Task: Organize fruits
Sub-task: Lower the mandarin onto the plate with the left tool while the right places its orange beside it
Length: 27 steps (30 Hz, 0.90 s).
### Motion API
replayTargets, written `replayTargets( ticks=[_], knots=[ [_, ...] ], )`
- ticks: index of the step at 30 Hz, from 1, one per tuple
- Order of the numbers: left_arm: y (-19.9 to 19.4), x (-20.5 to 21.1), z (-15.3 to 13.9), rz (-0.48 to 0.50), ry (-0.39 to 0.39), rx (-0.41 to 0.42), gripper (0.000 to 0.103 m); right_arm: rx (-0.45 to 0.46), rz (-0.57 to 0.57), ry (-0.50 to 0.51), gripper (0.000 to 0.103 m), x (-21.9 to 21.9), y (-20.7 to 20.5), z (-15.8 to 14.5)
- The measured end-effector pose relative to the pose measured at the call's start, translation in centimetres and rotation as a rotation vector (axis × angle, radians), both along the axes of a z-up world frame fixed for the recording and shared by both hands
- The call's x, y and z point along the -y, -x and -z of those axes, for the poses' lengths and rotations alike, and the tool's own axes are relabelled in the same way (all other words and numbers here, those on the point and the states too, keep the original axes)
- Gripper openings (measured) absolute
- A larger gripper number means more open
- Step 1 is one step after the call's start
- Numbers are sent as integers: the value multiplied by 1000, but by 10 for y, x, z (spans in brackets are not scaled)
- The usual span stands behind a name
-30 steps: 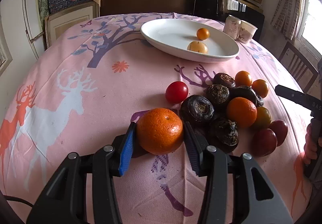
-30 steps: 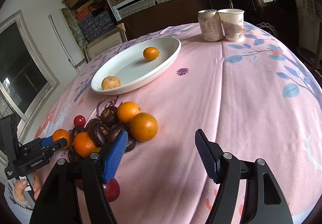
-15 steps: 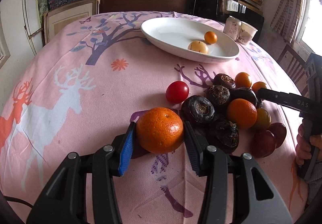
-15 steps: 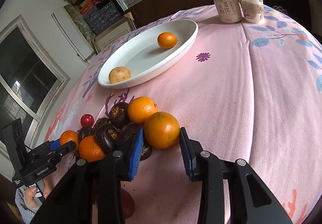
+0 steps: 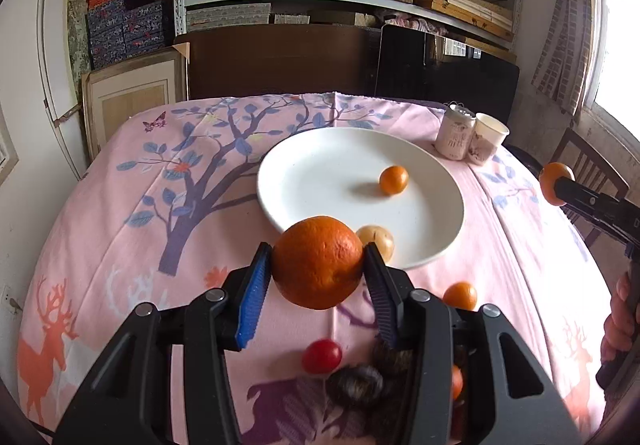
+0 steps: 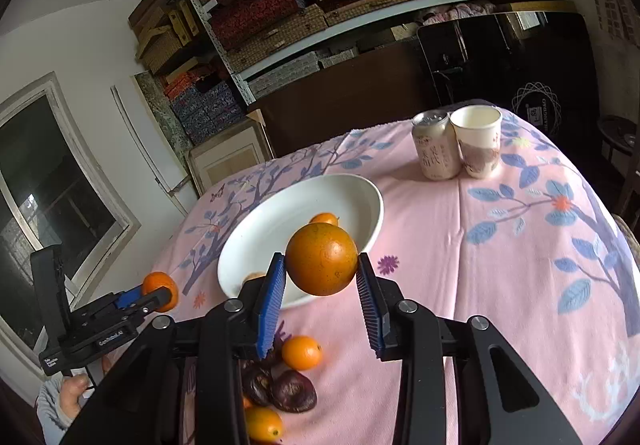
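Observation:
My left gripper point(image 5: 318, 277) is shut on a large orange point(image 5: 318, 263) and holds it in the air, just short of the white plate point(image 5: 320, 173). The plate holds a small orange point(image 5: 393, 179) and a pale yellow fruit point(image 5: 378, 239). My right gripper point(image 6: 322, 277) is shut on another orange point(image 6: 322, 260), raised above the plate's near rim point(image 6: 372, 221). The left gripper and its orange point(image 6: 159, 291) also show at the left of the right wrist view. Below lie dark round fruits point(image 6: 292, 391), small oranges point(image 6: 302, 352) and a red tomato point(image 5: 321, 355).
A drink can point(image 6: 436, 149) and a paper cup point(image 6: 478, 141) stand at the table's far right. The pink printed tablecloth point(image 6: 520, 245) covers the table. Shelves of boxes line the back wall, and a wooden chair point(image 5: 580, 165) stands at the right.
Both grippers have lifted their oranges off the table and carried them toward the plate. The right gripper closed on its orange during this time.

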<state>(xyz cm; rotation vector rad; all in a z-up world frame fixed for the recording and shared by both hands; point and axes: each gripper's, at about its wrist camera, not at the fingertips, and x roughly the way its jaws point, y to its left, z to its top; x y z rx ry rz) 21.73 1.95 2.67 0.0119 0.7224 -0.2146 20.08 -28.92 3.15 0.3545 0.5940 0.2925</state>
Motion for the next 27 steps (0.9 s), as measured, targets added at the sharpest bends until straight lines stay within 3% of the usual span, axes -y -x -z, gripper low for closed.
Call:
replayTargets(
  ticks=[7,13,14,15,16,20,22,23,27],
  knots=[
    [-62,20,32,-9,32,-85,46,-96,-59,28,36,-51,-62,39],
    [-73,18,44,0,30,-98,48,-143,-88,111,38,-74,-84,63],
    [-72,17,42,-5,33,-90,55,-142,-84,109,41,-74,-85,65],
    [-71,14,40,-10,41,-81,66,-142,-80,105,52,-73,-84,66],
    [-70,12,37,-16,53,-71,70,-135,-72,104,56,-72,-82,65],
    [-59,4,26,-24,62,-35,73,-100,-60,71,58,-63,-69,53],
    [-51,-2,21,-38,50,-14,79,-75,-45,51,61,-55,-58,44],
    [-46,-5,19,-52,42,0,85,-62,-37,46,66,-52,-51,40],
    [-21,-21,14,-86,44,35,89,-13,-15,69,77,-40,-15,36]
  ],
)
